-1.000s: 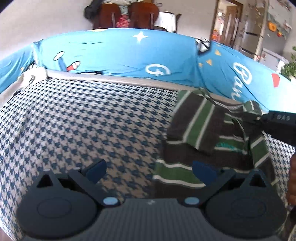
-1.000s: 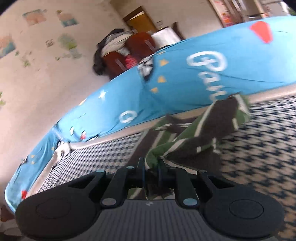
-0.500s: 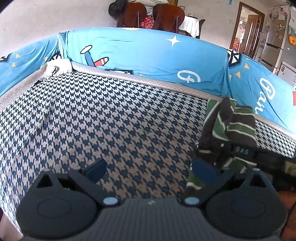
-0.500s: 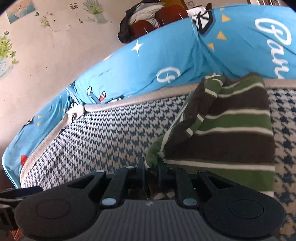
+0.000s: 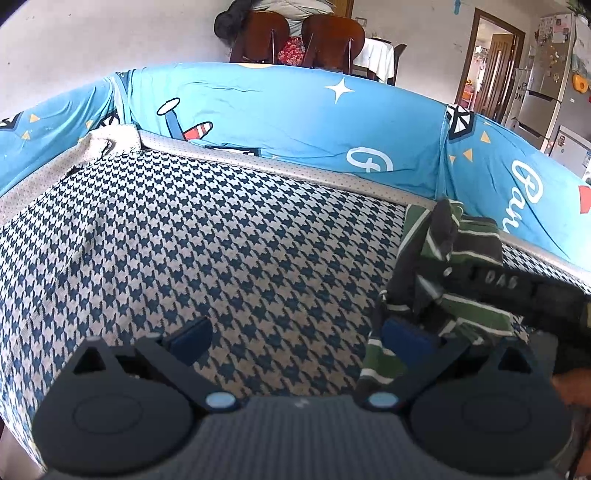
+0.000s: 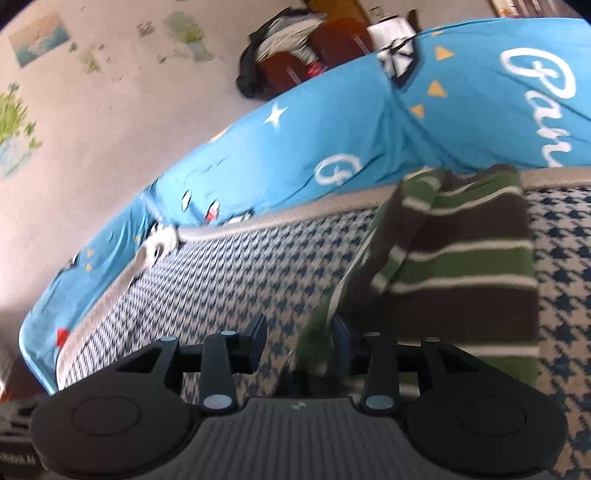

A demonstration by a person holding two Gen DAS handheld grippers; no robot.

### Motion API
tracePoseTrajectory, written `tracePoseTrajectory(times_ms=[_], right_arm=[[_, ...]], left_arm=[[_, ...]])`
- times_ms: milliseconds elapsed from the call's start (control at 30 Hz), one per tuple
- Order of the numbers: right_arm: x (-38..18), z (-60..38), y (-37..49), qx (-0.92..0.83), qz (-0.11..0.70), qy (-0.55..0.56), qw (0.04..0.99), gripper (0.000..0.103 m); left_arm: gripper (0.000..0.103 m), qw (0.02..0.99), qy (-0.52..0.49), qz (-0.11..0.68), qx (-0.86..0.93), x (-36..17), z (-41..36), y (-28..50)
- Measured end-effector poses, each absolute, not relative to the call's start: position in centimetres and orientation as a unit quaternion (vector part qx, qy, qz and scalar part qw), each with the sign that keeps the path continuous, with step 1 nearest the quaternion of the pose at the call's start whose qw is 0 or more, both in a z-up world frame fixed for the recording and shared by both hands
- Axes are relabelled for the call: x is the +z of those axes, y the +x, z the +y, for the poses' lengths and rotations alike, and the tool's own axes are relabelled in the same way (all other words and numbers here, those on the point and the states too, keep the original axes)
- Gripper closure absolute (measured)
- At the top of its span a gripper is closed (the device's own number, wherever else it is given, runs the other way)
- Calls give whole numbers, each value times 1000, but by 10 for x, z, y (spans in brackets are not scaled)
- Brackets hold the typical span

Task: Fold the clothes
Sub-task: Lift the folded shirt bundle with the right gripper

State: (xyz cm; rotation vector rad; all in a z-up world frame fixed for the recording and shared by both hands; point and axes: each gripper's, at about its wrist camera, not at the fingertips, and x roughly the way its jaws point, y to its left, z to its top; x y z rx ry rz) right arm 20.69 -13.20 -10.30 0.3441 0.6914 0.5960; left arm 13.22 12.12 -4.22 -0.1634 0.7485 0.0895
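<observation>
A brown, green and white striped garment (image 5: 454,258) lies folded on the houndstooth mattress (image 5: 221,240), at the right and close to the blue padded wall. My left gripper (image 5: 295,336) is open over bare mattress, its right finger beside the garment's near edge. In the right wrist view the garment (image 6: 461,266) fills the right half. My right gripper (image 6: 299,339) is opening, and a blurred corner of the cloth hangs loose between its parted jaws, next to the right finger. The right gripper's black housing (image 5: 517,284) crosses over the garment in the left wrist view.
A blue cartoon-print bumper (image 5: 295,122) walls in the mattress on the far sides, with a grey mesh strip (image 5: 295,166) at its foot. Behind it stand wooden chairs (image 5: 295,33) draped with clothes, a doorway and a fridge (image 5: 554,92). A hand (image 5: 572,384) shows at the right edge.
My right gripper's jaws have parted and let go of the cloth corner they pinched. The garment went from lifted and draped to a folded stack by the wall. My left gripper stayed open.
</observation>
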Motion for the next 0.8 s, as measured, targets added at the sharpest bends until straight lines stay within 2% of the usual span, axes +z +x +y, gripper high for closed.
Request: tracePoseTrajectory(times_ms=[300, 533, 800], right_arm=[[-113, -145, 229, 248, 332, 195, 889, 59], [-125, -145, 247, 235, 333, 224, 885, 54], [-123, -134, 253, 283, 294, 242, 880, 54]], left_arm=[[0, 925, -87, 369, 41, -45, 119, 133], [0, 923, -89, 372, 37, -47, 117, 135], [0, 920, -92, 380, 31, -50, 116, 137]])
